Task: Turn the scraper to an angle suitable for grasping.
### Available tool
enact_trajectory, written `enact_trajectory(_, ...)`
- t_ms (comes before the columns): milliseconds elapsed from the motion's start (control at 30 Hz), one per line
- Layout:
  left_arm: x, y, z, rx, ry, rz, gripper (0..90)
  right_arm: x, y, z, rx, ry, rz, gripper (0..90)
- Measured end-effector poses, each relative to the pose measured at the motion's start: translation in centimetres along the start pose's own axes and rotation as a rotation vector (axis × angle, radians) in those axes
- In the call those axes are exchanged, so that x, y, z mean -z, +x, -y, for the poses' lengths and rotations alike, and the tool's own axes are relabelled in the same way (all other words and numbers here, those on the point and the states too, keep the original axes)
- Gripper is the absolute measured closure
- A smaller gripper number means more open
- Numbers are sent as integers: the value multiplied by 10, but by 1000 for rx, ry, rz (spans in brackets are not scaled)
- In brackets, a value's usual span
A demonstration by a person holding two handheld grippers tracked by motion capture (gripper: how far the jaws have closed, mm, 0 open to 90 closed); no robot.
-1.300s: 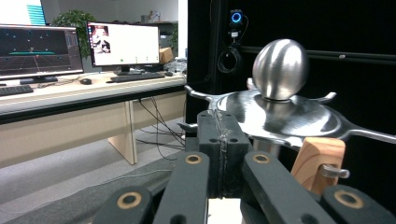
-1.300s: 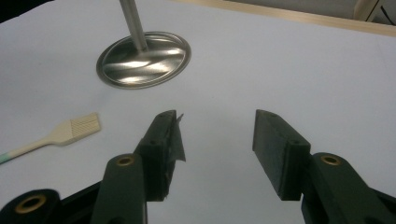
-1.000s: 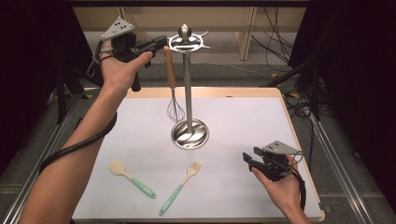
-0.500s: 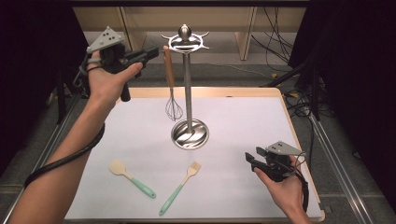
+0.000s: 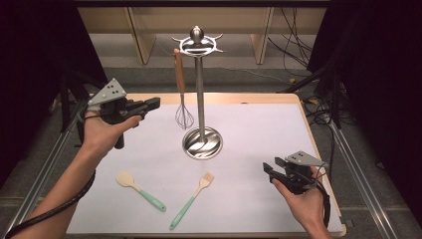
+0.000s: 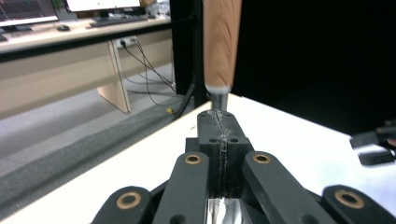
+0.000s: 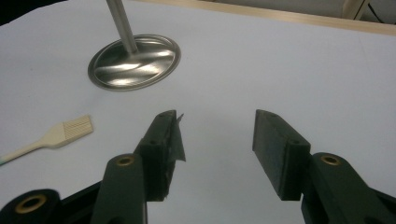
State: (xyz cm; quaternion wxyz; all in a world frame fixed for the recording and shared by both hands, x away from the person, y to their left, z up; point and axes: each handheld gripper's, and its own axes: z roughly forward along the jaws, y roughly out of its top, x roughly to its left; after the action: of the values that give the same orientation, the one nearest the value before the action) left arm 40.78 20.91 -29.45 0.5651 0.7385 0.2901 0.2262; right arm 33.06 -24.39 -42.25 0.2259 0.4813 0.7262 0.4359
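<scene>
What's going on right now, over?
Left gripper shut, empty, beside the whisk hanging on the stand. Right gripper open, empty, low over the mat. Spatula and brush lie untouched. Nothing blocking.

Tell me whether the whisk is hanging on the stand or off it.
Hanging: the whisk dangles upright from a top hook of the stand, its wire head clear of the table.

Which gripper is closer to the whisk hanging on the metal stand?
The left gripper. It sits just to the left of the whisk, level with its wire end, fingers shut. The right gripper rests far off by the table's near right corner, fingers open.
</scene>
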Motion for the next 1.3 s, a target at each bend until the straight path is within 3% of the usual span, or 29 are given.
enact_trajectory(100,5,1,16,0,59,12,893,3,3,-2,-31,21,-10,507)
enact_trajectory(133,7,1,22,2,85,16,893,2,3,-2,-30,24,-12,507)
enact_trajectory(167,8,1,29,-2,116,21,893,2,-1,-2,0,21,-19,506)
enact_trajectory(333,13,-5,68,-19,309,69,894,1,-3,0,-26,14,3,507)
enact_trajectory(367,13,-5,68,-19,309,69,893,1,-3,0,-26,14,3,507)
enact_trajectory(400,15,-8,81,-22,412,92,893,5,-4,0,-42,39,0,507)
enact_trajectory(433,16,-10,87,-35,464,106,893,3,-5,1,-37,3,8,507)
enact_trajectory(467,16,-12,92,-49,505,116,893,6,-5,1,-42,24,-1,507)
enact_trajectory(500,17,-14,97,-47,547,127,893,6,-7,2,-9,8,12,507)
enact_trajectory(533,17,-16,101,-49,591,137,893,7,-7,3,-12,-2,14,507)
enact_trajectory(567,17,-16,101,-49,591,137,893,9,-7,3,-12,6,10,507)
enact_trajectory(600,17,-21,109,-40,670,159,893,11,-4,2,-42,25,12,507)
enact_trajectory(633,17,-23,113,-43,707,164,893,13,-6,2,-7,20,25,507)
enact_trajectory(667,18,-24,116,-74,770,183,893,12,-6,2,6,-13,40,507)
enact_trajectory(700,17,-28,120,-67,799,189,893,13,-2,2,-44,0,29,507)
enact_trajectory(733,16,-31,125,-64,824,197,893,13,-4,2,-16,-6,25,507)
enact_trajectory(767,15,-37,131,-24,832,201,893,12,-4,2,-12,-7,25,507)
enact_trajectory(800,14,-41,135,-10,863,210,892,13,-1,3,-41,5,28,507)
enact_trajectory(833,13,-36,135,-118,965,253,893,13,-1,3,-38,18,21,507)
enact_trajectory(867,11,-37,138,-126,999,272,893,14,-1,3,-41,26,21,507)
enact_trajectory(900,10,-40,142,-124,1028,282,892,13,-1,3,-39,26,19,507)
enact_trajectory(933,8,-41,145,-130,1055,293,891,12,-5,2,-3,16,13,507)
enact_trajectory(1000,4,-43,151,-73,1102,301,892,13,-5,2,-5,26,16,507)
enact_trajectory(1033,3,-44,153,-81,1130,311,892,11,-5,2,-10,16,6,507)
enact_trajectory(1067,1,-44,154,-87,1146,313,892,12,-2,2,-34,32,30,507)
enact_trajectory(1100,0,-46,156,-71,1152,301,892,9,-3,3,-18,8,18,507)
enact_trajectory(1133,-2,-47,158,-71,1170,297,892,10,-4,2,2,30,19,507)
enact_trajectory(1200,-6,-47,161,-92,1208,303,892,9,1,3,-56,17,17,507)
enact_trajectory(1300,-11,-51,165,-99,1233,328,891,9,1,3,-45,16,14,507)
